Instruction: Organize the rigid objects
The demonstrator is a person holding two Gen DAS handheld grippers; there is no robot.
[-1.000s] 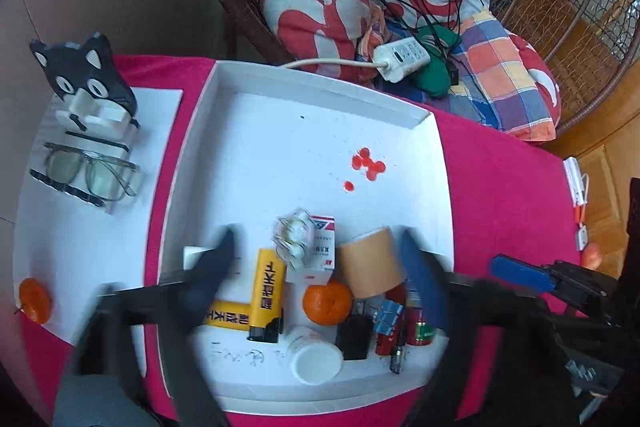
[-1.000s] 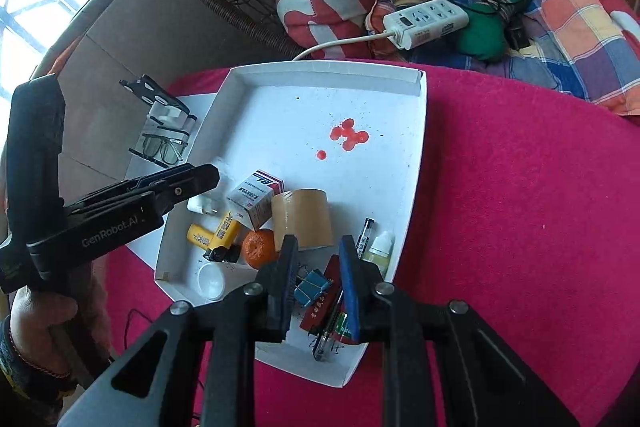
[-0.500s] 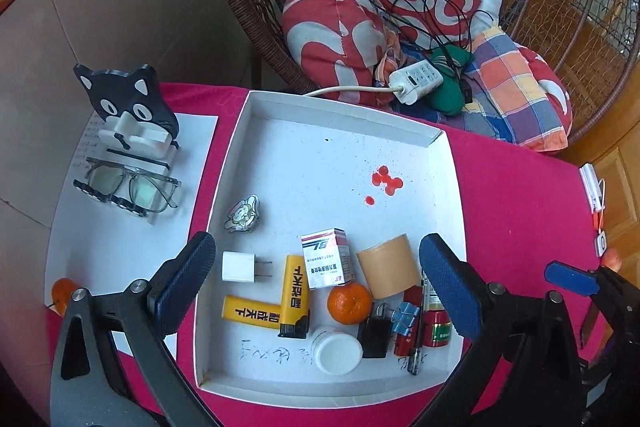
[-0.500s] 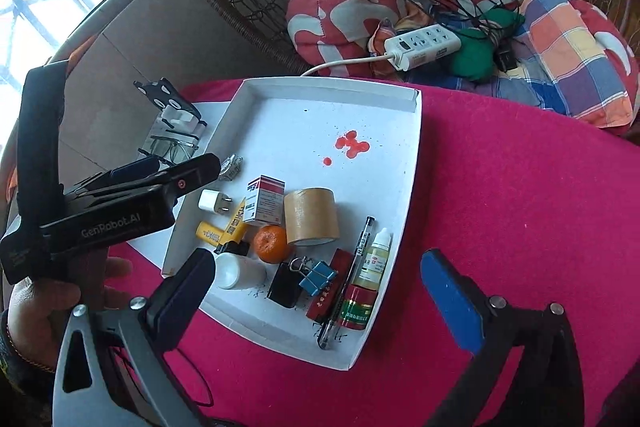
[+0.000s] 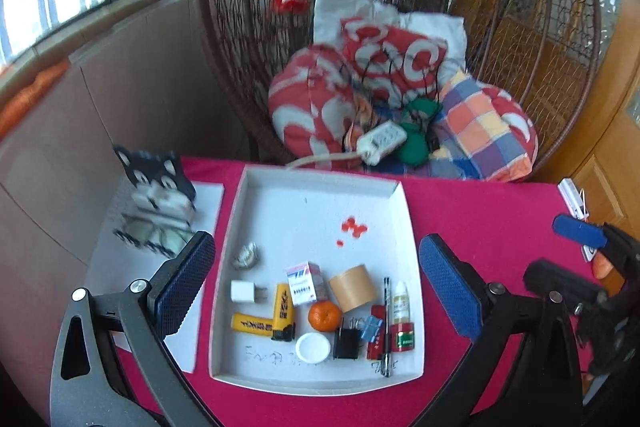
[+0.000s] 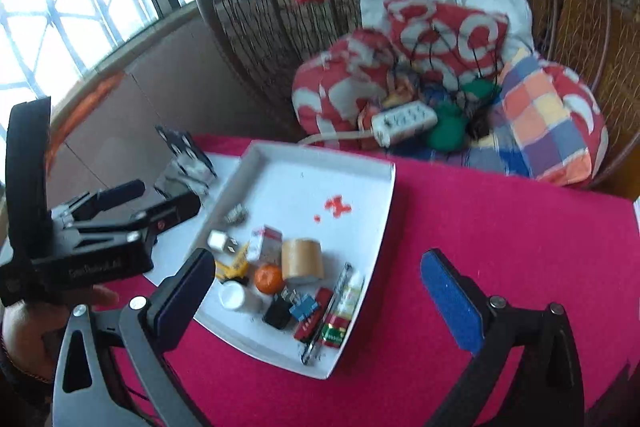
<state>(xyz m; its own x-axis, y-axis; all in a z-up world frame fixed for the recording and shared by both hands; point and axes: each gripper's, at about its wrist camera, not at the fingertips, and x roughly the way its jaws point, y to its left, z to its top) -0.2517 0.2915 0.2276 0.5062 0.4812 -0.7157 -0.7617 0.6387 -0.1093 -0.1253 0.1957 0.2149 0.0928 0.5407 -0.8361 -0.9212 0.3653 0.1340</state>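
White tray point(image 5: 404, 215), lower centre: small items crowded along its near edge. Both hand-held grippers, left point(image 5: 316, 291) and right point(image 6: 320, 291), spread apart, empty. Risk: a descending finger knocks neighbouring items.

One tray point(image 5: 404, 211) holding: one orange point(image 5: 324, 315), one tape roll point(image 5: 353, 288), two yellow tubes point(image 5: 283, 311), one white charger point(image 5: 242, 291), one black charger point(image 5: 346, 343), one pen point(image 5: 387, 323), one dropper bottle point(image 5: 401, 305), one small box point(image 5: 305, 283), one white cap point(image 5: 313, 347), one blue clip point(image 5: 371, 327).

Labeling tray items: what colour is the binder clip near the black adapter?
Blue: the binder clip has a blue body with metal handles. Clearest in the left wrist view.
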